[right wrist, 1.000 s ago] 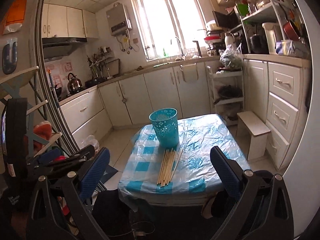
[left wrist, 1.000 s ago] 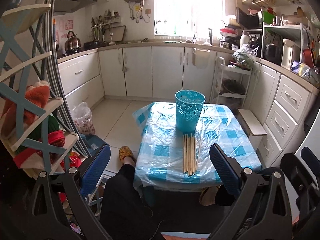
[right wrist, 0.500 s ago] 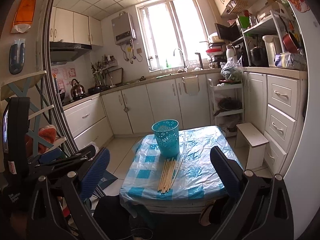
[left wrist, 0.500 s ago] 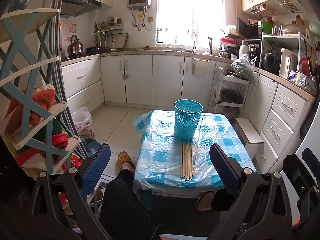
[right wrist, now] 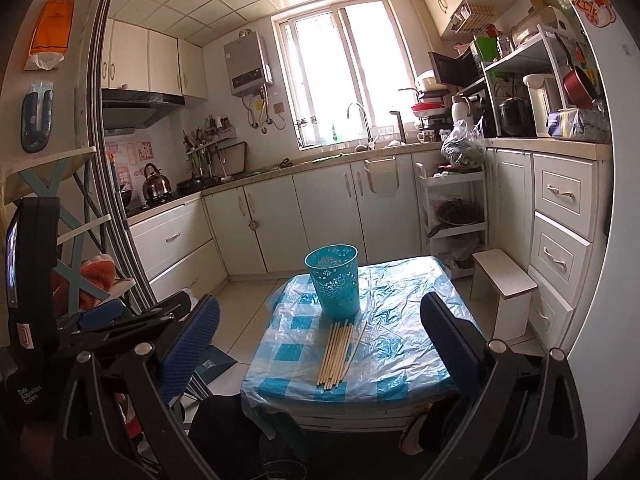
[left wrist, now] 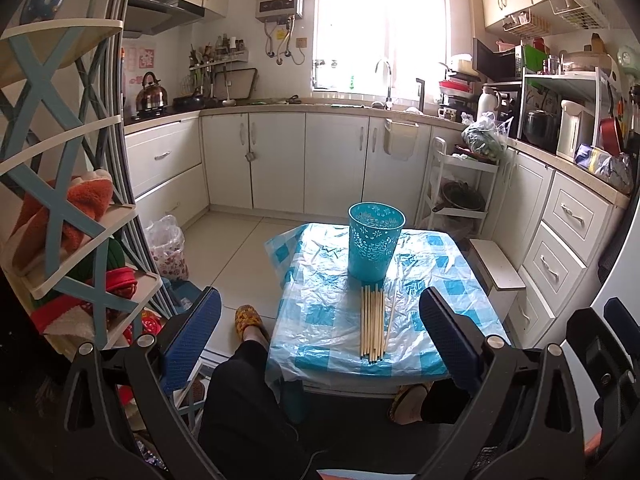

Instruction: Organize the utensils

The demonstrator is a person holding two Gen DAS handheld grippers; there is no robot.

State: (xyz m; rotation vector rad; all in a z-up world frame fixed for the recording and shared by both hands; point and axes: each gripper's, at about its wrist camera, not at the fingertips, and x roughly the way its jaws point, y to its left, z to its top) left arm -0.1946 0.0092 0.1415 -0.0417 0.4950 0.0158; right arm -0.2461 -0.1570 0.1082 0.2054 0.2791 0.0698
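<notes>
Both views have tilted up over the last second; table (left wrist: 436,280) sits lower, smaller. Left gripper (left wrist: 316,336) and right gripper (right wrist: 320,344): jaws wide apart, empty. Chopsticks (left wrist: 373,322) lie bundled against basket (left wrist: 375,246), near side. Judged: sorting not begun.

One small table (left wrist: 448,280) carries a single turquoise cutout basket (left wrist: 375,248) near its far edge and one bundle of chopsticks (left wrist: 372,322) running from the basket's foot toward the near edge. About nine or ten sticks show, though the packed ones are hard to separate, and one of them lies slightly apart on the right side of the bundle. Two grippers are in view, each with two blue-padded fingers (left wrist: 192,336).
</notes>
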